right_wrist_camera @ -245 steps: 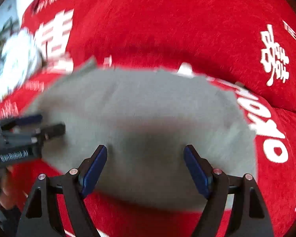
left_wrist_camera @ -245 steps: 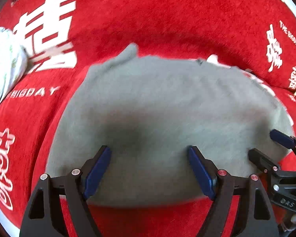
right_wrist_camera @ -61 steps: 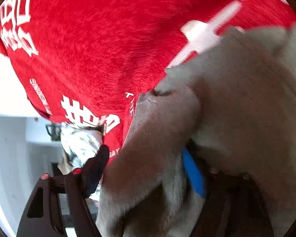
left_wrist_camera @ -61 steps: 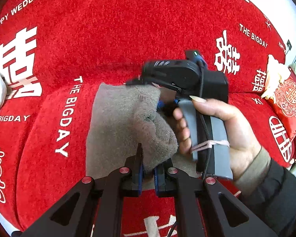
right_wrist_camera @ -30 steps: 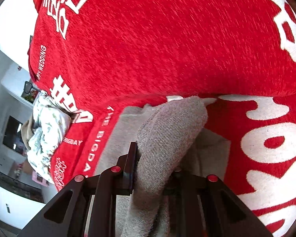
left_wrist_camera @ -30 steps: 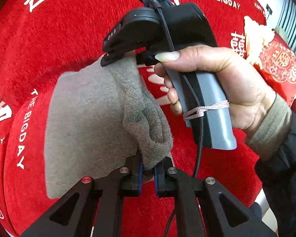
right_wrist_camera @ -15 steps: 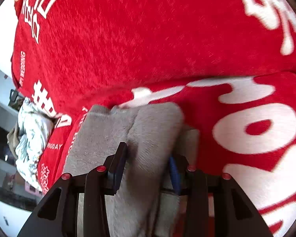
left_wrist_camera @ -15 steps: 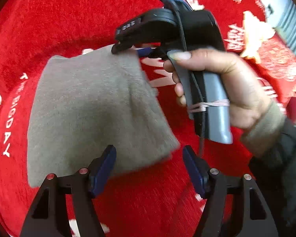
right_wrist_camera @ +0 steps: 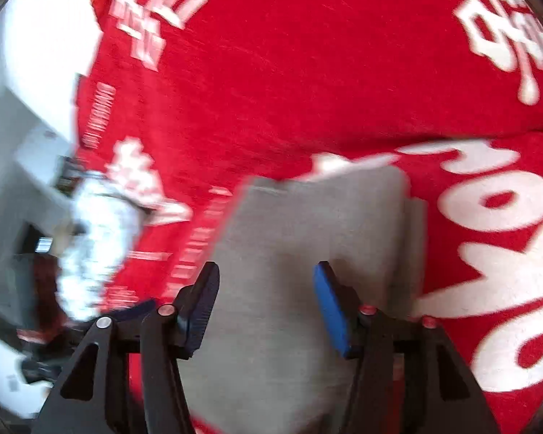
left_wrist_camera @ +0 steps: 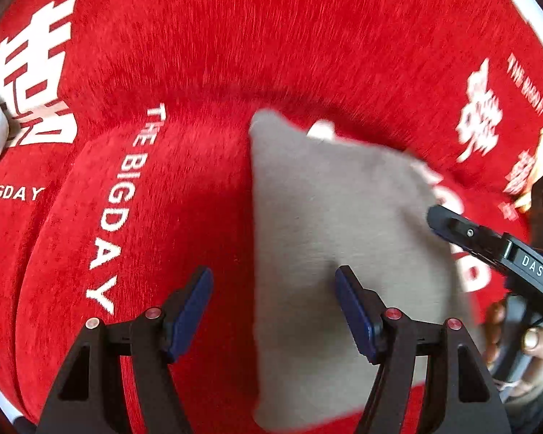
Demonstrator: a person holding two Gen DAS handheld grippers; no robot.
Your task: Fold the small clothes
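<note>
Now, both tools hang spread and empty: left tool [left_wrist_camera: 273,307], right tool [right_wrist_camera: 266,302], whose jaws have just been opening. Folded grey garment [left_wrist_camera: 344,235] lies flat on the red sofa cover [left_wrist_camera: 271,36]. Press its offset right edge square before your next fold. Only the right view shows that stepped edge [right_wrist_camera: 414,238].

- Folded garment [left_wrist_camera: 336,224] lies flat on the sofa cover [left_wrist_camera: 235,54], ahead of the left hand-held gripper [left_wrist_camera: 273,311] and mostly to its right; its left edge runs between the jaws.
- Right hand-held gripper [left_wrist_camera: 488,249] sits at the garment's right edge.
- From the right hand-held gripper [right_wrist_camera: 266,303], garment [right_wrist_camera: 307,235] lies directly ahead and under; patterned bundle [right_wrist_camera: 97,246] far left.
- Sofa backrest behind the garment.
</note>
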